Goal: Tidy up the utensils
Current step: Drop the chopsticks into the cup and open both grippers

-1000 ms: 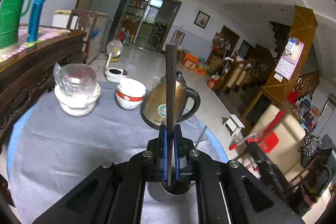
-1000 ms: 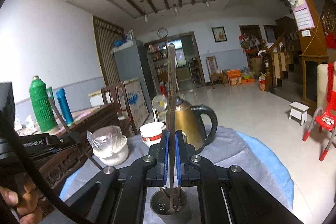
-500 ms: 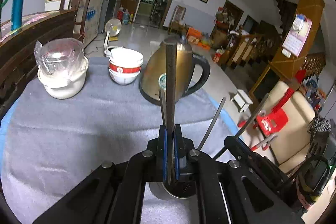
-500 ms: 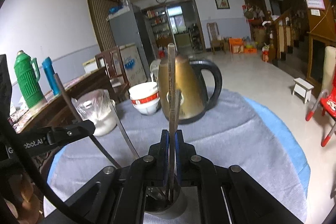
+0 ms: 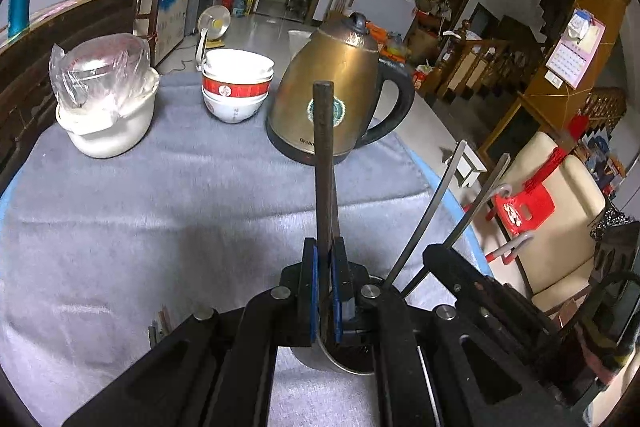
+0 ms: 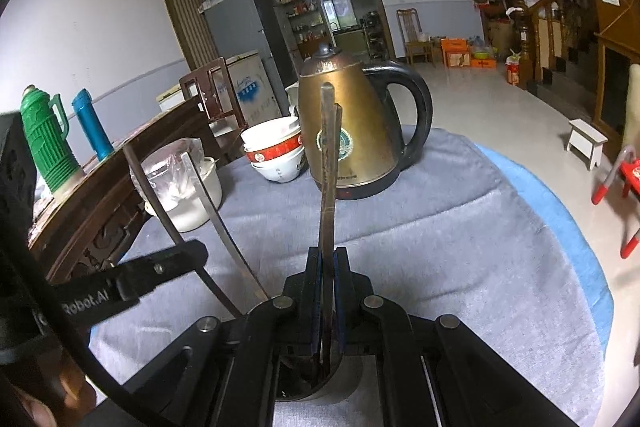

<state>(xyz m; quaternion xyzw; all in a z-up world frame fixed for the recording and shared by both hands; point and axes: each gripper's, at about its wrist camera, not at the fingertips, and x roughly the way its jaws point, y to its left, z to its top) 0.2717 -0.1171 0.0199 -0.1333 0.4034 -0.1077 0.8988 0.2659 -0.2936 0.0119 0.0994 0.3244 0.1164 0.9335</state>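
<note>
**Two utensils going down into the cup**

Each claw is pinching one long utensil. The left claw (image 5: pixel 325 291) is pressed tight on a dark flat handle (image 5: pixel 325 163) that sticks straight up past its tips. The right claw (image 6: pixel 328 297) is pressed tight on a brown handle (image 6: pixel 327 163) in the same way. A second thin stick seems to sit right beside that brown handle, but I cannot tell if the claw grips it too.

Just under both claws is a round metal cup (image 5: pixel 340 363). It stands on the table (image 5: pixel 160 211), which has a grey cloth on it. The low ends of both utensils seem to be inside the cup. Two more utensils (image 5: pixel 432 211) lean to the right of the left claw. I think one of them is the one in the right claw.

I think the job now is to let the utensils down into the cup. To do it well:

- Keep each handle straight up, so the low end stays inside the rim.
- Go down slowly until the end rests on the bottom. The bottom is hidden, so go by feel.
- Open one claw at a time, only a little, and let the handle lean on the rim.
- Lift each claw straight up, so it does not catch the other handles or tip the cup.

The kettle (image 5: pixel 340 99) and the bowls (image 5: pixel 236 87) are far ahead of the claws, out of the way.
</note>
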